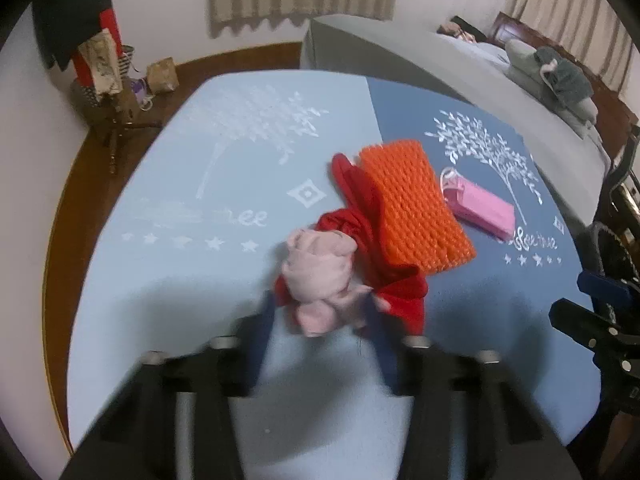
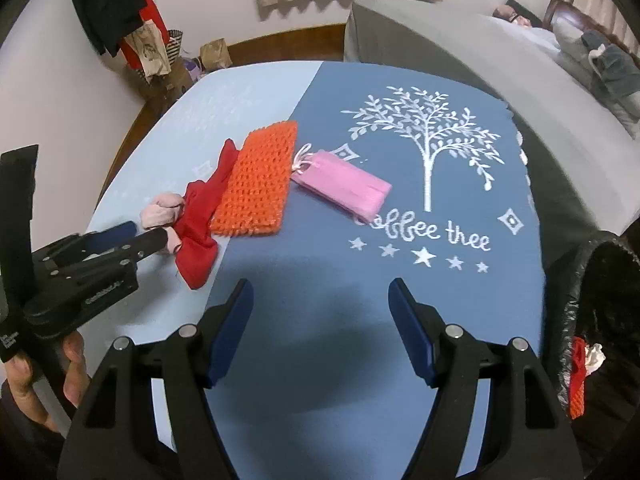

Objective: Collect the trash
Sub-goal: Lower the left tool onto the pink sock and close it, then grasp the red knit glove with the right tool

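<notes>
My left gripper (image 1: 324,312) has its blue pads against a soft, crumpled pale-pink wad (image 1: 320,276); motion blur keeps me from saying how firmly it is pinched. The wad lies on a limp red cloth (image 1: 360,216), which overlaps a stiff orange netted foam sleeve (image 1: 416,208). Just beside the sleeve sits a flat pink pouch (image 1: 480,208) with a looped cord. All rest on the two-tone blue table (image 2: 400,280). My right gripper (image 2: 322,320) hangs wide and empty, well apart from them. A black-lined bin (image 2: 600,320) stands to the right.
</notes>
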Motion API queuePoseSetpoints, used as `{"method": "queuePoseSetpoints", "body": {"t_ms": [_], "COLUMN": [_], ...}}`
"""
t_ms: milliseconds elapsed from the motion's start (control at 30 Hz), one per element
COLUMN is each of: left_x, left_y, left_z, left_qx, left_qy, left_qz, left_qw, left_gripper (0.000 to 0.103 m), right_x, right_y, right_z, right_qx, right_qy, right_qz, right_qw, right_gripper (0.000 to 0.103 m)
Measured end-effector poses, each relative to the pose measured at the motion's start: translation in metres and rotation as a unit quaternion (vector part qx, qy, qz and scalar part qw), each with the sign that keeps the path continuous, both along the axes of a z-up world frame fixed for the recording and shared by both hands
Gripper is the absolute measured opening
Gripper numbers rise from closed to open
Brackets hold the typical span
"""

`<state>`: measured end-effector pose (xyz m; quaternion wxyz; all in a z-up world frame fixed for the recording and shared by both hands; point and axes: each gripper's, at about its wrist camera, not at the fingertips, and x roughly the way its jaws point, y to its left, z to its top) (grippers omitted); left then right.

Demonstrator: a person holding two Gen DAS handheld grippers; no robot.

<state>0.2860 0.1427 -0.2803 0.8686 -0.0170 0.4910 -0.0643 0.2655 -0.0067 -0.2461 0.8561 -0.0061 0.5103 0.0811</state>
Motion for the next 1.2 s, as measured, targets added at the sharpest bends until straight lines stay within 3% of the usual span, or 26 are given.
{"method": "queuePoseSetpoints", "body": {"t_ms": [167, 500, 867, 967, 1067, 1133, 1200], "left_x": [-0.001, -0.004, -0.018, -0.022, -0.027, -0.028, -0.028], "left_y": [0.007, 0.051, 0.085, 0.086, 0.085, 0.085, 0.085], "left_z": [0.001, 0.012, 0.010, 0.009, 0.008, 0.006, 0.007], "left_qx": [-0.006, 0.018, 0.009, 0.004, 0.006, 0.004, 0.003], "left_qy": [-0.006, -0.024, -0.021, -0.020, -0.021, -0.020, -0.019], "left_qz": [-0.010, 0.003, 0.019, 0.020, 0.021, 0.024, 0.025], "left_qw": [0.9999, 0.9995, 0.9995, 0.9996, 0.9995, 0.9995, 0.9995], "left_gripper": [0.013, 0.010, 0.010, 0.010, 0.010, 0.009, 0.009], "right_x": [0.003, 0.008, 0.027, 0.032, 0.038, 0.040, 0.040], "right_y": [0.008, 0.043, 0.096, 0.101, 0.104, 0.106, 0.107], "right_z": [-0.003, -0.005, -0.018, -0.025, -0.035, -0.041, -0.041], "right_qx": [0.001, 0.014, 0.026, 0.026, 0.025, 0.027, 0.030], "right_qy": [0.003, -0.003, -0.004, 0.000, 0.008, 0.017, 0.017], "right_qz": [0.004, 0.010, 0.036, 0.036, 0.038, 0.044, 0.046], "right_qw": [1.000, 1.000, 0.999, 0.999, 0.999, 0.999, 0.998], "right_gripper": [0.068, 0.068, 0.058, 0.050, 0.034, 0.010, 0.007]}}
